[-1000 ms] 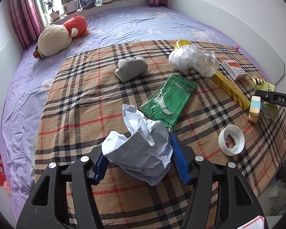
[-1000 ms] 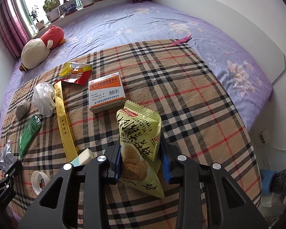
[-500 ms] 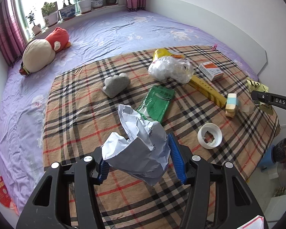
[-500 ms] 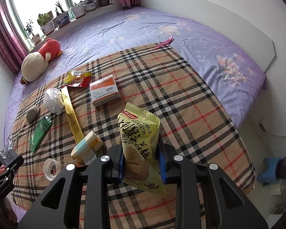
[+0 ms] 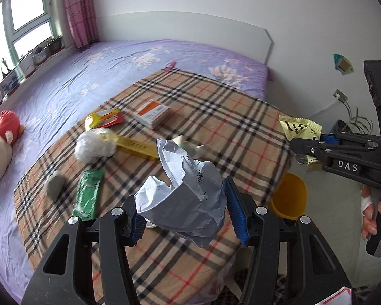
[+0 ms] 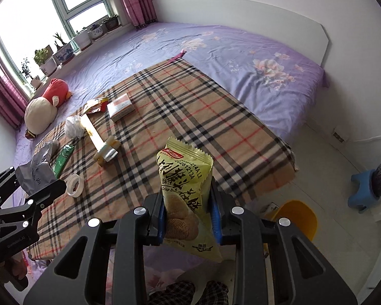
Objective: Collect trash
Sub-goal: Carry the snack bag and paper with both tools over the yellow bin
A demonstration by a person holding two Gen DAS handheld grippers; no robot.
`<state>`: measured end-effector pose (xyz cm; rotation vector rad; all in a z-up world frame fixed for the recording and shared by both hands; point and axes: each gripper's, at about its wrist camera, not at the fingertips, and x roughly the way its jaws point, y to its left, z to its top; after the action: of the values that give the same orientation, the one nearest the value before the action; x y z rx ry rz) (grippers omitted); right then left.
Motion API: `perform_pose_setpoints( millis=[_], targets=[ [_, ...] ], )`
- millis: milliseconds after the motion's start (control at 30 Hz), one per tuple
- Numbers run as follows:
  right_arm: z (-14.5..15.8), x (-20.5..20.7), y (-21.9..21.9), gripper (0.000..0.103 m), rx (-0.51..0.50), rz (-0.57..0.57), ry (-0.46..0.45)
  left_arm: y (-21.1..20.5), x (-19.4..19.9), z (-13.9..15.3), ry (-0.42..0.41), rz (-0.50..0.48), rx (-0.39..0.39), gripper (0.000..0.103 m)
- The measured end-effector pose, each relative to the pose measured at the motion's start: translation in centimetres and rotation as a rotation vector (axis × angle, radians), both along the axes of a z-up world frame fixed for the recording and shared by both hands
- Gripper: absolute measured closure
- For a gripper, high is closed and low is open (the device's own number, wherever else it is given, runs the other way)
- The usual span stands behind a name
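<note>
My left gripper (image 5: 184,209) is shut on a crumpled white paper ball (image 5: 188,198), held above the near edge of the plaid blanket (image 5: 216,117). My right gripper (image 6: 188,211) is shut on a yellow-green biscuit packet (image 6: 185,183) with round biscuits showing through it. That packet (image 5: 299,129) and the right gripper appear at the right of the left wrist view, out past the blanket's corner. A yellow bin (image 6: 297,218) stands on the floor beside the bed, just right of the packet; the yellow bin (image 5: 289,195) also shows below the blanket's edge.
On the blanket lie a clear plastic bag (image 5: 95,146), a long yellow box (image 5: 137,147), an orange-white box (image 5: 153,113), a red-yellow wrapper (image 5: 104,119), a green packet (image 5: 87,194), a grey lump (image 5: 54,186), a tape roll (image 6: 75,185). A blue stool (image 6: 363,190) stands right.
Both grippers have lifted and swung toward the bed's right edge with their loads. The floor and the yellow bin have come into view.
</note>
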<state>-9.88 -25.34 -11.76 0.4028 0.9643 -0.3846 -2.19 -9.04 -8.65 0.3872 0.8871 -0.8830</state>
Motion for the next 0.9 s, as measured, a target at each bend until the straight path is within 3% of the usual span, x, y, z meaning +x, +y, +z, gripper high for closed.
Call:
perform_pose_setpoints(
  millis=[267,400,633,900],
  targets=[
    [-0.9,-10.4,-5.3,0.073,0.004,-0.247,0.026,-8.7,-7.7,-0.4,0.032,-0.34,-0.011,0.048],
    [-1.9,-15.5,-8.2,0.073,0.007,-0.34,0.041,-13.1,-11.2,-2.0,0.079,-0.459,0.002,0.048],
    [-5.9,-21.9,-12.5,0.073,0.038,-0.43,0.096,-20.3,-15.7,-5.7,0.144,-0.568,0.059,0.047],
    [-13.7,-23.9,-17.2,0.073,0.112,-0.412,0.157,-27.2,-18.6,-12.7,0.205,-0.615,0.166,0.047]
  ],
)
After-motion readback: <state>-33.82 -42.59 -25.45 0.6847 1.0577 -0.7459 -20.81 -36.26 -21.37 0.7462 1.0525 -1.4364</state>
